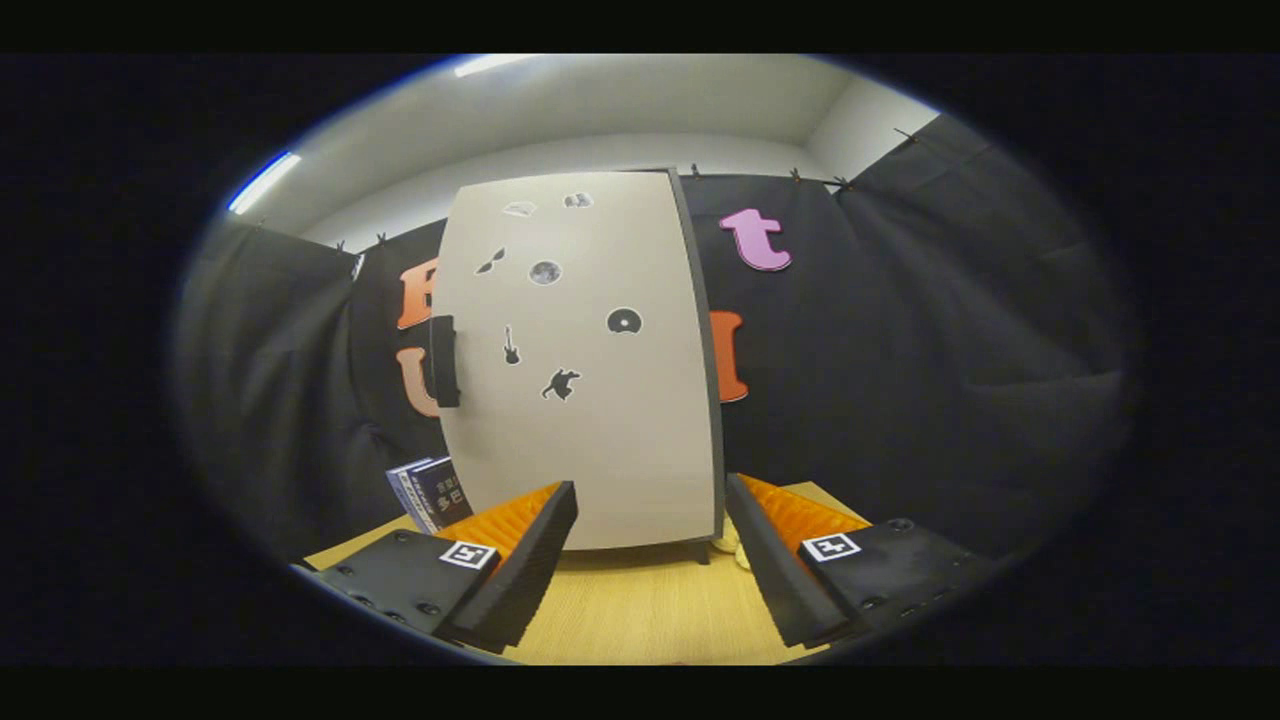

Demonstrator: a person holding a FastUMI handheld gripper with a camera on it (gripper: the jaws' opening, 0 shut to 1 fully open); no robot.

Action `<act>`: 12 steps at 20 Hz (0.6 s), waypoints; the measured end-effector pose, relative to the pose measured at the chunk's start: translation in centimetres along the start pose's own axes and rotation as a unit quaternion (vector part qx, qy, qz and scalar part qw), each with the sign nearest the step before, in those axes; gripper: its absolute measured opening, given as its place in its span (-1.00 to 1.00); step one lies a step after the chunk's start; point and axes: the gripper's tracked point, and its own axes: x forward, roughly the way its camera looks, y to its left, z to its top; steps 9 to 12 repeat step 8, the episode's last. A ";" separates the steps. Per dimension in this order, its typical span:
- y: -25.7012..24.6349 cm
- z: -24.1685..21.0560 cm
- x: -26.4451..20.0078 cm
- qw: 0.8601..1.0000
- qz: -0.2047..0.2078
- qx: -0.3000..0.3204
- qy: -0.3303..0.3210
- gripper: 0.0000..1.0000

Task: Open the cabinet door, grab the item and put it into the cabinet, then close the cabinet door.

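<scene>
Fingers [650, 520]: spread wide, gripping nothing; bare bench between them.
Bench [650, 610]: pale wood, clear run from the fingertips up to the cabinet's foot.
Cabinet [712, 400]: stands upright just beyond the fingers, centred ahead; its dark side edge lies on the right, above the right finger's tip.
Cabinet door [590, 400]: pale face, shut, with small dark stickers [560, 384] scattered across it; lower edge sits just above the bench on a short dark foot.
Handle [444, 361]: dark vertical bar at the door's left edge, up and left of the left finger.
Book [430, 493]: blue item, standing on the bench just left of the cabinet, beyond the left finger's tip, partly hidden by the door's edge.
Open room: black cloth wall well back on both sides.
</scene>
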 end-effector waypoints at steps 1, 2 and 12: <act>0.0 0.1 -0.1 1.000 -0.001 -0.002 -0.003 0.91; 0.1 0.1 -0.3 1.000 -0.002 -0.001 -0.005 0.91; 0.4 0.3 -0.8 1.000 -0.003 0.004 -0.009 0.91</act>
